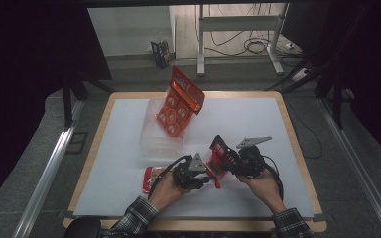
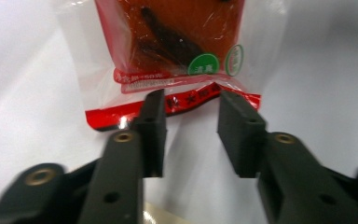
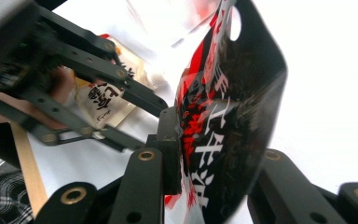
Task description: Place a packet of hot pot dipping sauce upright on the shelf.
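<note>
Right gripper (image 3: 205, 154) fingers clamp red-black packet (image 3: 233, 107); left gripper (image 2: 189, 126) fingers apart, apparently off packet's edge.

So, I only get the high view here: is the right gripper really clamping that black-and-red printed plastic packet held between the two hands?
Observer: Yes. In the right gripper view the right gripper has its jaws closed on the black-and-red printed plastic packet, with one pad flat against its printed face.
Operator: And the left gripper?
Observer: In the left gripper view the left gripper has its jaws standing apart. The packet's red sealed strip runs across the gap, unpinched.
Operator: Anything I can't make out from up here?
Observer: A round green sticker sits on the packet's clear, orange-filled side.
</note>
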`<state>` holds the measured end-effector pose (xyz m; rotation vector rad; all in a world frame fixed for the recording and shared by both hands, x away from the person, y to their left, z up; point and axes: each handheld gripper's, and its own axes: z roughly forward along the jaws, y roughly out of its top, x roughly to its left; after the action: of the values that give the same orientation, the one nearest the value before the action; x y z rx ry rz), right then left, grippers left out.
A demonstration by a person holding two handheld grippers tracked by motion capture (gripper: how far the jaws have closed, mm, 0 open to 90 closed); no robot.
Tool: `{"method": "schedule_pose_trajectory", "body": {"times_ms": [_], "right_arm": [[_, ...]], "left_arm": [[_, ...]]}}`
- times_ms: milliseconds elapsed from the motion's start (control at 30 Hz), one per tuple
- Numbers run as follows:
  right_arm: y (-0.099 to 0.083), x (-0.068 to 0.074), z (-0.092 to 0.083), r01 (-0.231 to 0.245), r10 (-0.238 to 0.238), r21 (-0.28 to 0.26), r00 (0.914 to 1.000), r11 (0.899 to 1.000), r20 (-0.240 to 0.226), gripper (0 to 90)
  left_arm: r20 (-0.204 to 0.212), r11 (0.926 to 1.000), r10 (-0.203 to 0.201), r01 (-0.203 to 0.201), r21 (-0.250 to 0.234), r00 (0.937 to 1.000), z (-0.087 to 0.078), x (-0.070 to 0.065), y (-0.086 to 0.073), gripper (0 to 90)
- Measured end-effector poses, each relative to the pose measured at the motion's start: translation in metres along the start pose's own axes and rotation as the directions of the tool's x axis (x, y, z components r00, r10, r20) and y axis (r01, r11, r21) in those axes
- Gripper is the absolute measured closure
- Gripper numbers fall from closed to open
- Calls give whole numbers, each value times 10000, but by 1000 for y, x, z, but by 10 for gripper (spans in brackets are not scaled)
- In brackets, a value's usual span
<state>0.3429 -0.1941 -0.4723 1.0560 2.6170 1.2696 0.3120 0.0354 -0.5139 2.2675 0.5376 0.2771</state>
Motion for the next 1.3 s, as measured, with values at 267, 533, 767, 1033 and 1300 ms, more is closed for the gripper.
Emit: {"method": "schedule_pose_trajectory", "body": {"times_ms": [267,533,767,1033,1300], "right_arm": [[5,-3,-11,32,-31,-531,10000,9986,21,718],[9,-7,-19,220,-219,-769,9998,9968,25,718],[17,-10,-26,488,-476,-1028,9988,9935,143,718],[34,-8,-27,884,-875,-1253,9961,9882,127,718],[47,-8,-24,973,-986,-1451,9951,9846,-15,718]], "left_arm": [[167,9946,-237,253,-1011,9996,-23,-3,-4,359],[-20,9888,-527,518,-1400,9986,-43,-8,-13,161],[-616,9878,-803,712,-1385,9949,-60,-13,-33,71],[-1039,9847,-1116,959,-1458,9883,-81,-14,-54,33],[-1390,9874,-1152,981,-1242,9836,-91,-16,-71,16]]}}
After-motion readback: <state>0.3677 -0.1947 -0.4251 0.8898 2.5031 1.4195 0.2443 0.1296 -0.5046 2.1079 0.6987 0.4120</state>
